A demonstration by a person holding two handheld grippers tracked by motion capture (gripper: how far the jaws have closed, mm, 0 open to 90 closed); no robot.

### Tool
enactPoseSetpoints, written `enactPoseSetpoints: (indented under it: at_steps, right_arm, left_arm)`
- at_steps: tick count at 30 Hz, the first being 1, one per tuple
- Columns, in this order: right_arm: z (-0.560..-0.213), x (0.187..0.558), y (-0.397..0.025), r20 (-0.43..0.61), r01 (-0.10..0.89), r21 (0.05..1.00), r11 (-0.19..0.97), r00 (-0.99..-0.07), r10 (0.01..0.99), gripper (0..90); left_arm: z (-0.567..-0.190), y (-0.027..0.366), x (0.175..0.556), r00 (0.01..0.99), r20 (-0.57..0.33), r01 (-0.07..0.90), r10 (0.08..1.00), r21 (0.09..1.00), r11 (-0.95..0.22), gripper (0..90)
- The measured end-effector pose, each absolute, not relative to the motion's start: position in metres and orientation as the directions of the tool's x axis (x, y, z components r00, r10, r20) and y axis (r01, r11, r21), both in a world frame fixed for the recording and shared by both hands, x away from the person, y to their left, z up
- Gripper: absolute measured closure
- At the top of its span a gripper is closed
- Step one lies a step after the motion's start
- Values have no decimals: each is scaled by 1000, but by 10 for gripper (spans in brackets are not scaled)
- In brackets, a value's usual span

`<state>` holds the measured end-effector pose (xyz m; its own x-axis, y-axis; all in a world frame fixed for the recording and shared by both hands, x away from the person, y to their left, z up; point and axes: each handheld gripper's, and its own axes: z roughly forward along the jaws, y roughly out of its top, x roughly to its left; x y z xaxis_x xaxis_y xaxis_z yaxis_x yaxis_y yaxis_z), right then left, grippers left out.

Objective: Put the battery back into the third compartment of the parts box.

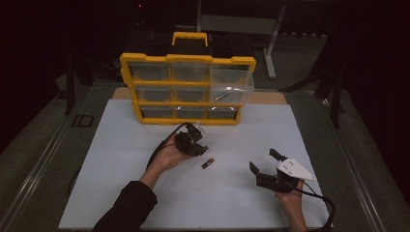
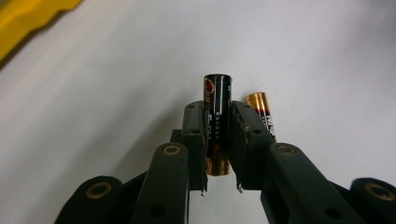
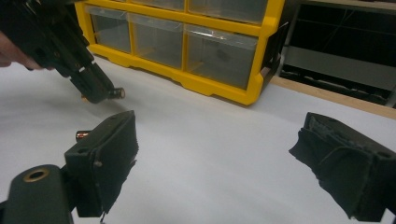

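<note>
My left gripper [image 2: 217, 109] is shut on a black battery [image 2: 217, 100] that stands up between its jaws. A second battery [image 2: 261, 111] with a copper-coloured end lies on the white table just beyond the right jaw. From above, the left gripper [image 1: 196, 145] hovers in front of the yellow drawer organizer [image 1: 188, 59], and the loose battery [image 1: 208, 163] lies just to its right. My right gripper [image 1: 262, 159] is open and holds nothing, near the right front of the table. In the right gripper view its jaws [image 3: 219, 140] stand wide apart, with the left gripper [image 3: 105, 93] and its battery [image 3: 116, 93] at the upper left.
The organizer [image 3: 224, 88] has clear drawers; its top right drawer [image 1: 232, 79] is pulled out, and a small object [image 1: 221, 96] lies in the drawer below. The white table mat [image 1: 145, 193] ends near the front edge. Dark shelving stands behind.
</note>
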<state>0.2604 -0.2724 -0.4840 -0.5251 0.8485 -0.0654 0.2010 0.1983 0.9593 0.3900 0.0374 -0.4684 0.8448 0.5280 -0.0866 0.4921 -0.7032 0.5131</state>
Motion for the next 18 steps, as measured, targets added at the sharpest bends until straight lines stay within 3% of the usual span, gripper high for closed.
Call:
enactPoseSetpoints:
  at_steps: [18]
  right_arm:
    - [-484, 260, -272, -67, 200, 959, 200, -526, 848, 117]
  left_arm:
    - [-438, 50, 385, 831, -102, 480, 547, 630, -611, 770]
